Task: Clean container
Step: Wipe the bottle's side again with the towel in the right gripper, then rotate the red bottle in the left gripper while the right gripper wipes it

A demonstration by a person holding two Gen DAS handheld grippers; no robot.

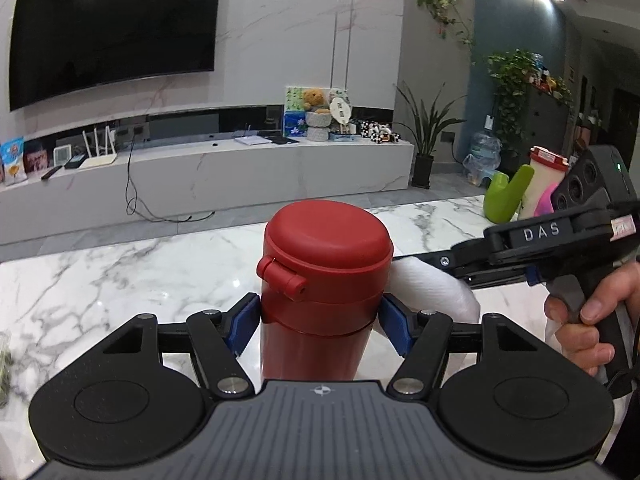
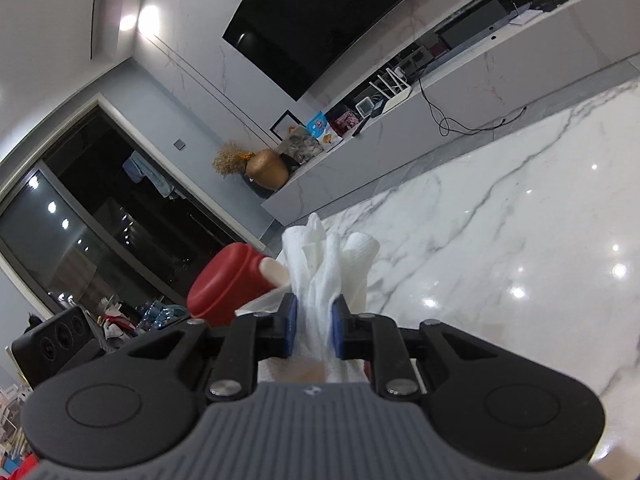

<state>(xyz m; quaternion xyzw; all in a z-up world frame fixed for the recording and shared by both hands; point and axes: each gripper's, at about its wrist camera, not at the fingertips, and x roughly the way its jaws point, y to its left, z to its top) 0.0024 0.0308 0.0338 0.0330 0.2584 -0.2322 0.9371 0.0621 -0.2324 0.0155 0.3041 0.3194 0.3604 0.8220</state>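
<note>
A red flask [image 1: 320, 280] with a red flip lid stands upright on the white marble table [image 1: 120, 280]. My left gripper [image 1: 318, 320] is shut on the flask just below its lid, blue pads pressing both sides. A white paper towel [image 1: 432, 288] touches the flask's right side. The right gripper [image 1: 520, 248], held by a hand [image 1: 596, 320], reaches in from the right with that towel. In the right wrist view my right gripper [image 2: 314, 324] is shut on the bunched paper towel [image 2: 328, 264], and the flask's red lid [image 2: 228, 284] lies just left of it.
A green object [image 1: 506, 196] and a pale bottle with a red cap [image 1: 544, 184] stand at the table's far right. A TV wall and a long low cabinet [image 1: 240, 168] lie beyond the table. Bare marble [image 2: 500, 240] spreads right of the towel.
</note>
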